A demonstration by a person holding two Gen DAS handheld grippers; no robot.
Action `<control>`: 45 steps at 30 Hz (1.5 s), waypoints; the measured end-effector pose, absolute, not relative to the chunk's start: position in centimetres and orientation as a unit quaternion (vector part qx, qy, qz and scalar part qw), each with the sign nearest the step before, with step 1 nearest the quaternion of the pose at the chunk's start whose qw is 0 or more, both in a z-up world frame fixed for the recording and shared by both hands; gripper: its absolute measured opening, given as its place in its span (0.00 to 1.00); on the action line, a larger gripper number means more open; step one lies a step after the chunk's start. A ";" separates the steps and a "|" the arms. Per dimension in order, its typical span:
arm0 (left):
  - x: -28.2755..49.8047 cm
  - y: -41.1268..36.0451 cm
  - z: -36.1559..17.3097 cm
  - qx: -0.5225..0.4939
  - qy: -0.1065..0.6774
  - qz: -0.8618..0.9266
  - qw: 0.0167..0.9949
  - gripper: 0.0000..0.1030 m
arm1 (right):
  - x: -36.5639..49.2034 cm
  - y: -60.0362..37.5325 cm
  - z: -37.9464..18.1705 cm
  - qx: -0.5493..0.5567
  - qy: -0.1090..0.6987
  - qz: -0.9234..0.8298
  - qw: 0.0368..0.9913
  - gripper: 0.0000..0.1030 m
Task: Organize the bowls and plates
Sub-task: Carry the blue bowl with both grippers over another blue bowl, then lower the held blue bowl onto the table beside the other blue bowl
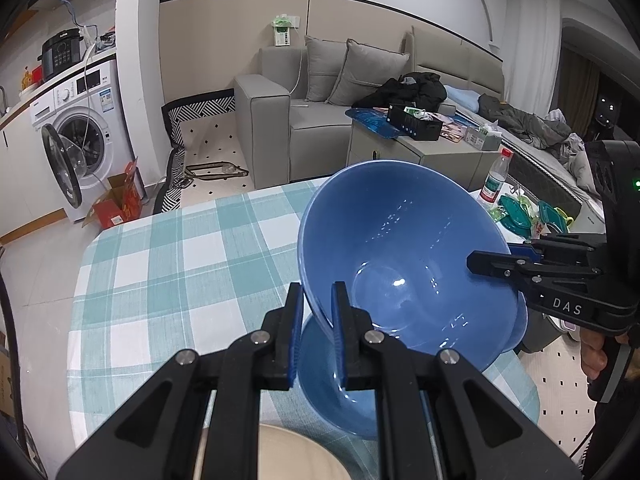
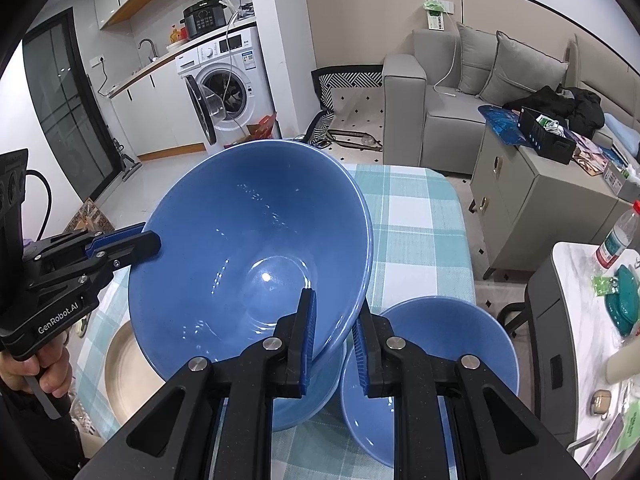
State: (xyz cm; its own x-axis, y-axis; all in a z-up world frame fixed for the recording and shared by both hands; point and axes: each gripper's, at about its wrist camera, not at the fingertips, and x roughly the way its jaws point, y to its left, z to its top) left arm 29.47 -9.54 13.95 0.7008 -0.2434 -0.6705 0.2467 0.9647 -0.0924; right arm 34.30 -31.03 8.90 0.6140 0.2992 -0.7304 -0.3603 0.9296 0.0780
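I have both grippers clamped on the same large blue bowl [image 1: 404, 256], one on each side of its rim. My left gripper [image 1: 316, 312] pinches the rim with one blue pad inside the wall and one outside, the jaws nearly together; in the right wrist view it comes in from the left edge and bites the bowl's left rim. My right gripper [image 2: 334, 320] pinches the opposite rim the same way, thin wall between its pads, and in the left wrist view it reaches in from the right. The bowl is lifted and tilted, its mouth turned up toward both cameras and its round base pointing down and away toward the table [image 1: 168, 280]. Directly beneath it sits another blue bowl [image 1: 320, 376], upright on the checked cloth near the table's near edge; whether the two touch I cannot tell. The right wrist view alone shows a third blue bowl [image 2: 436, 344] standing upright just right of that one, by the table's right edge, and much of a beige plate [image 2: 128, 376] to the left; the left wrist view catches only a sliver of that plate at its bottom edge. A person's hand [image 2: 28, 368] grips the left tool's handle. Beyond the table's far edge stand a grey sofa [image 1: 280, 120] and a washing machine [image 1: 84, 136] with its door open.
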 end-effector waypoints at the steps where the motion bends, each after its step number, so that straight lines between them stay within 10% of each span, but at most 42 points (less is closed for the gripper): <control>1: 29.4 -9.5 13.8 0.002 0.364 -0.132 0.922 0.11 | 34.3 -31.0 8.7 -0.039 0.400 0.184 0.897 0.17; 45: 28.6 -8.8 9.0 -0.007 0.408 -0.135 0.903 0.11 | 34.6 -29.7 3.6 -0.054 0.445 0.184 0.875 0.17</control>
